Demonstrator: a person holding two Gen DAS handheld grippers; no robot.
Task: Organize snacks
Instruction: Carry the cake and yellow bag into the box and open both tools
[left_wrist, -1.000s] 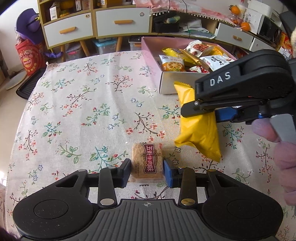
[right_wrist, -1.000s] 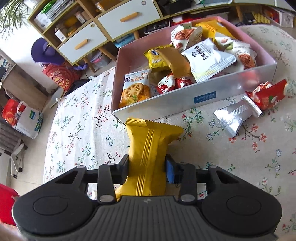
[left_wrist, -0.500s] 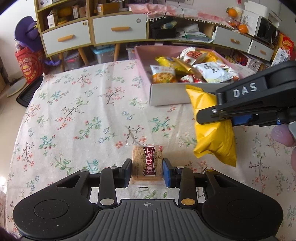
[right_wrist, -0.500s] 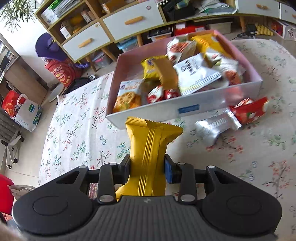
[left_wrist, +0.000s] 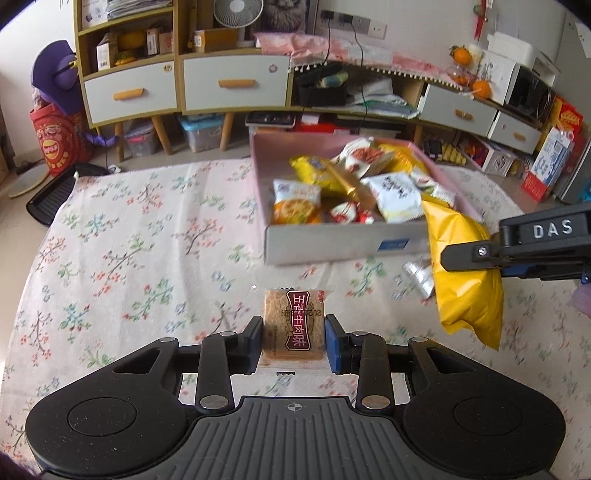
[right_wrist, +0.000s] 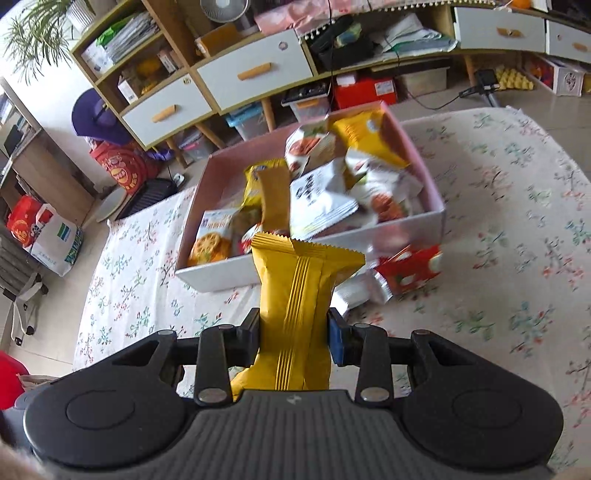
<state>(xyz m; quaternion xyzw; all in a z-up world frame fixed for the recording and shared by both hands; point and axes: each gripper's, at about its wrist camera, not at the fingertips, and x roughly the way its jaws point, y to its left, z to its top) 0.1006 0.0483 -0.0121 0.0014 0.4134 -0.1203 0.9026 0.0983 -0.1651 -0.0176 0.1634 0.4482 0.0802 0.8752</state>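
Observation:
My left gripper (left_wrist: 293, 341) is shut on a clear-wrapped biscuit pack (left_wrist: 293, 323) with a dark red label, held above the floral tablecloth (left_wrist: 129, 258). The right gripper (right_wrist: 293, 332) is shut on a yellow snack bag (right_wrist: 295, 291) that hangs upright between its pads. That yellow bag (left_wrist: 465, 269) and the right gripper (left_wrist: 476, 254) also show at the right edge of the left wrist view, in front of the box's near right corner. The pink-lined box (left_wrist: 332, 243) ahead holds several snack packets (right_wrist: 321, 199).
A red packet (right_wrist: 410, 269) and a silver packet (right_wrist: 354, 291) lie on the cloth just outside the box's near wall. Beyond the table stand a cabinet with white drawers (left_wrist: 184, 85), a red bag (left_wrist: 59, 144) and floor clutter.
Both grippers have risen and moved toward the box with their snacks still held. The box now sits lower and closer in both views, and its whole inside shows.

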